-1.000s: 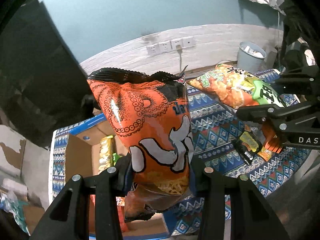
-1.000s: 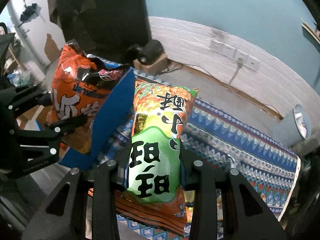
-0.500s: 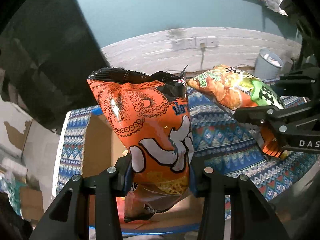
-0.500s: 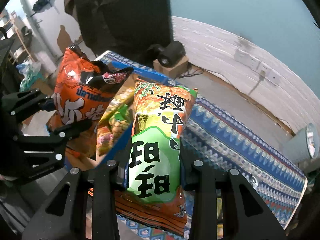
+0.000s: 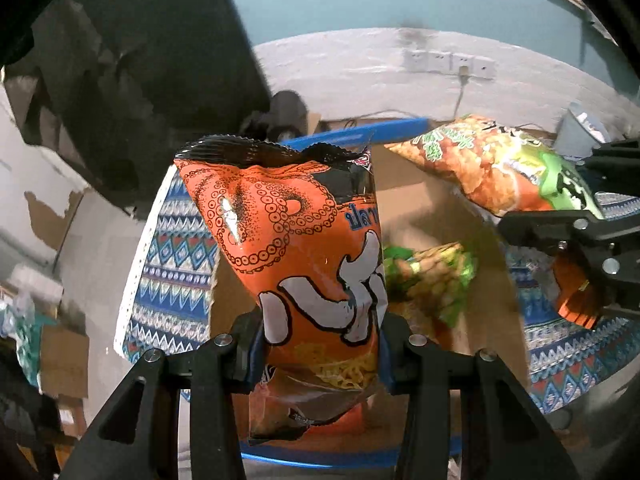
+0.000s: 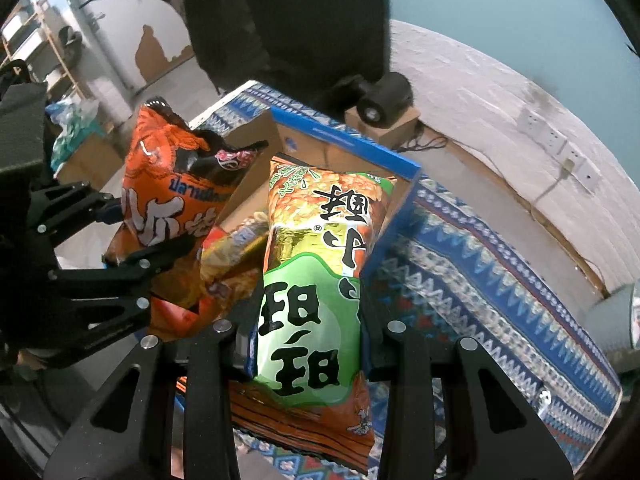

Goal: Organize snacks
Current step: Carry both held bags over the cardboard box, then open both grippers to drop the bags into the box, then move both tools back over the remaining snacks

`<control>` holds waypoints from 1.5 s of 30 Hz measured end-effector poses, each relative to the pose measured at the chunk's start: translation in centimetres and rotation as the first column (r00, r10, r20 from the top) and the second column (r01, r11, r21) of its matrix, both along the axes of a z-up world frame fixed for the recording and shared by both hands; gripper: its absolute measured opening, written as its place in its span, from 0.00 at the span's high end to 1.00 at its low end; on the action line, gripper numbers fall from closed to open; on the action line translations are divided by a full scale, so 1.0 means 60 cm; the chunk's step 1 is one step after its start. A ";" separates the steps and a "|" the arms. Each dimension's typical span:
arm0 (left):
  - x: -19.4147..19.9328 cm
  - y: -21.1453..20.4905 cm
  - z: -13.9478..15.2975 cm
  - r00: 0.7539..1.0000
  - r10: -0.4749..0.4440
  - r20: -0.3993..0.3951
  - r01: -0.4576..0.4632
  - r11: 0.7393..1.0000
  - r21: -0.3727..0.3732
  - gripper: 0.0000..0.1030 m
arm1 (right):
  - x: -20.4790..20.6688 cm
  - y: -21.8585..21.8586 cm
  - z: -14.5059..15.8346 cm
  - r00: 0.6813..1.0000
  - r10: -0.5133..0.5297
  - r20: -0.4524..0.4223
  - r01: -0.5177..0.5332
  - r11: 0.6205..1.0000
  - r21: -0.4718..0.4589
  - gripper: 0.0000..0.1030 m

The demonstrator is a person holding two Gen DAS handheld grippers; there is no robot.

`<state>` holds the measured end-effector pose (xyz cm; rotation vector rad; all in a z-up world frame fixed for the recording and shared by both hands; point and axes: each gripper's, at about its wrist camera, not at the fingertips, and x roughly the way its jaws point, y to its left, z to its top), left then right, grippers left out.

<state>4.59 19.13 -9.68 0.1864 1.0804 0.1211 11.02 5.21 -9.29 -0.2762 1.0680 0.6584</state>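
Observation:
My left gripper [image 5: 320,356] is shut on an orange octopus-print snack bag [image 5: 296,248] and holds it upright above the open cardboard box [image 5: 416,208]. My right gripper [image 6: 308,344] is shut on a green-and-orange snack bag [image 6: 320,280] and holds it over the box's right side. The octopus bag [image 6: 168,200] and left gripper [image 6: 124,240] show at left in the right wrist view. The green bag [image 5: 496,168] and right gripper [image 5: 576,248] show at right in the left wrist view. A green-yellow snack pack [image 5: 432,276] lies inside the box.
The box has a blue rim [image 6: 344,136] and sits on a blue patterned cloth [image 6: 480,280]. A grey bin [image 5: 580,128] stands by the far wall. A black roller on a small carton [image 6: 384,96] sits behind the box. Clutter lies on the floor at left [image 5: 40,320].
Both grippers have moved left with their bags, so the open box now lies under and behind them. Grips are unchanged.

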 end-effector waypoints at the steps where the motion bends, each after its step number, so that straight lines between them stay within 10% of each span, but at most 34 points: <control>1: 0.001 0.008 -0.006 1.000 0.011 -0.009 -0.011 1.000 0.001 0.56 | 0.001 0.008 -0.004 1.000 0.005 -0.003 -0.005 1.000 -0.003 0.66; 14: 0.004 0.047 -0.029 0.993 0.088 -0.083 -0.089 0.996 -0.010 0.49 | 0.008 0.067 -0.031 0.999 0.039 -0.026 -0.040 0.999 -0.015 0.66; 19: -0.003 0.044 -0.007 0.995 0.095 -0.026 -0.094 0.995 0.019 0.28 | 0.009 0.069 -0.034 0.998 0.045 -0.042 -0.045 0.999 -0.002 0.60; 45: -0.005 -0.099 0.045 0.994 -0.104 0.036 0.105 0.994 -0.013 0.28 | -0.032 -0.089 0.020 0.993 -0.115 -0.001 0.115 0.993 0.000 0.32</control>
